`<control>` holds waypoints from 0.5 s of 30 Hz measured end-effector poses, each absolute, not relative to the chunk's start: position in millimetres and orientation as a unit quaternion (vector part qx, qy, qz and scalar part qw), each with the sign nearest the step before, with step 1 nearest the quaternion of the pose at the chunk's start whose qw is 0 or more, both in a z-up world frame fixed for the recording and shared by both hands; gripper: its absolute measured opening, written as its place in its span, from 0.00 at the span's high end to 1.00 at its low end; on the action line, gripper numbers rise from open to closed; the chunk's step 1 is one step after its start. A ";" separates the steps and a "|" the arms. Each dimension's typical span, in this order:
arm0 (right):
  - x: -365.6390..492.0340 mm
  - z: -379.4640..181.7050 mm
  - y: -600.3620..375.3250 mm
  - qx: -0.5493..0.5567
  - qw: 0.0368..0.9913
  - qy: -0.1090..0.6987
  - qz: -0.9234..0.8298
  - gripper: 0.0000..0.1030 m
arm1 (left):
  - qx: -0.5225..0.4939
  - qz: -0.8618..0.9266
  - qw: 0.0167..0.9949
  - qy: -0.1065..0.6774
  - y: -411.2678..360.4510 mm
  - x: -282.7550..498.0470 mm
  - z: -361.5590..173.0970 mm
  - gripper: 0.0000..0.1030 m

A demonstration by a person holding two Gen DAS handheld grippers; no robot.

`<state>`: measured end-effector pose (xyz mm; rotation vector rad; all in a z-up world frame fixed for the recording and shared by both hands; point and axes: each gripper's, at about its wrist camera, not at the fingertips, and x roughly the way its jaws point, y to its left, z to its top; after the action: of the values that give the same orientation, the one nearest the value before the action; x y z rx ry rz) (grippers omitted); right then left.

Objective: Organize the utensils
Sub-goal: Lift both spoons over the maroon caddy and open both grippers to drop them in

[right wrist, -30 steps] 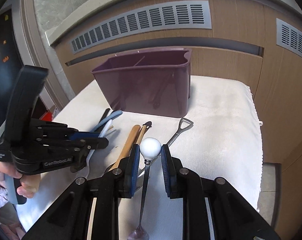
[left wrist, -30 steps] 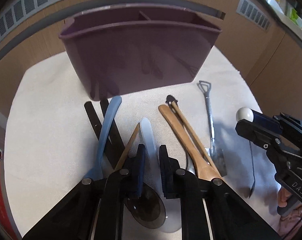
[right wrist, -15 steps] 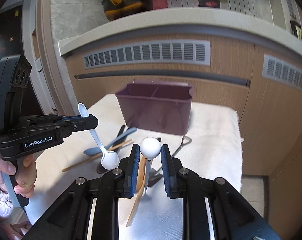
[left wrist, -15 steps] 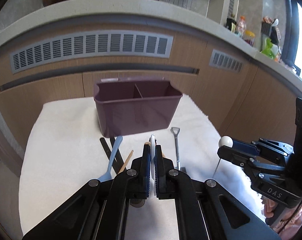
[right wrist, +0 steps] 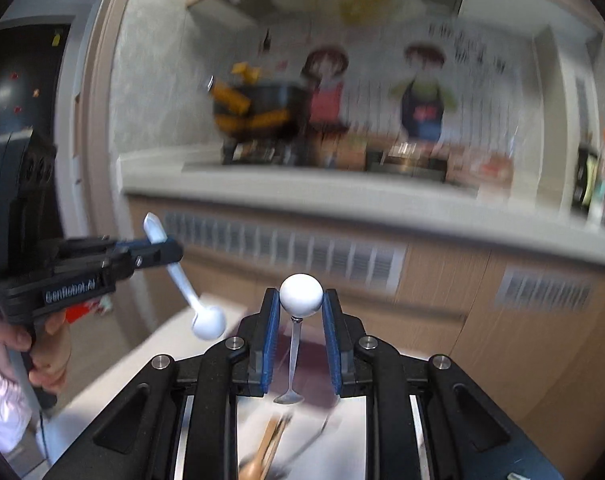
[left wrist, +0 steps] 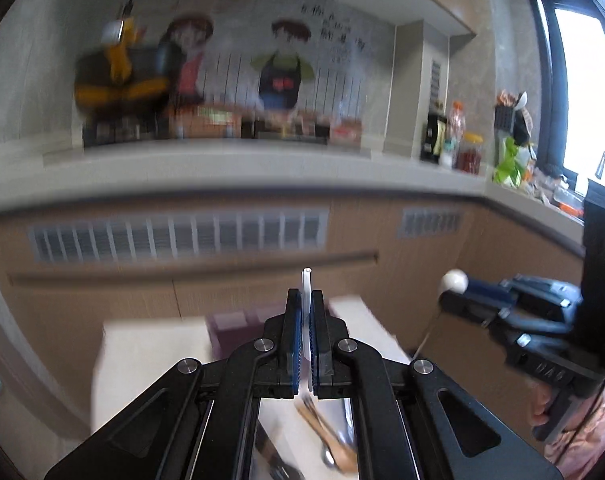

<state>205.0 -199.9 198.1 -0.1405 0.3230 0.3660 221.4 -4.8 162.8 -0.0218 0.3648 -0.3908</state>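
My left gripper (left wrist: 306, 308) is shut on the thin handle of a white plastic spoon (left wrist: 306, 280), seen edge-on. From the right wrist view that white spoon (right wrist: 208, 322) slants down out of the left gripper (right wrist: 164, 250), bowl lowest. My right gripper (right wrist: 301, 300) is shut on the white ball end of a slim metal spoon (right wrist: 301, 294); its stem and small bowl (right wrist: 288, 398) hang below. The same ball (left wrist: 454, 281) and right gripper (left wrist: 476, 294) show in the left wrist view. The purple utensil caddy (left wrist: 228, 330) sits low behind the fingers, mostly hidden and blurred.
Wooden utensils (left wrist: 328, 444) lie on the white cloth-covered table (left wrist: 142, 356) beneath both grippers. Wood cabinets with vent grilles (left wrist: 174, 236) and a grey counter (right wrist: 342, 196) with a pot and bottles stand behind. A person's hand (right wrist: 48, 360) grips the left handle.
The left jaws closed on the white spoon's handle. Both grippers then rose with their spoons, and both views tipped up from the table to the counter and wall.
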 end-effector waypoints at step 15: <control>349.9 90.8 -180.6 -0.049 0.944 0.289 0.152 0.81 | -0.021 -0.186 0.945 0.269 -2.3 359.2 95.2 0.97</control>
<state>349.9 -180.6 90.8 -0.1007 0.5882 0.3108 359.2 -2.3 95.2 -0.0432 0.5482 -0.3783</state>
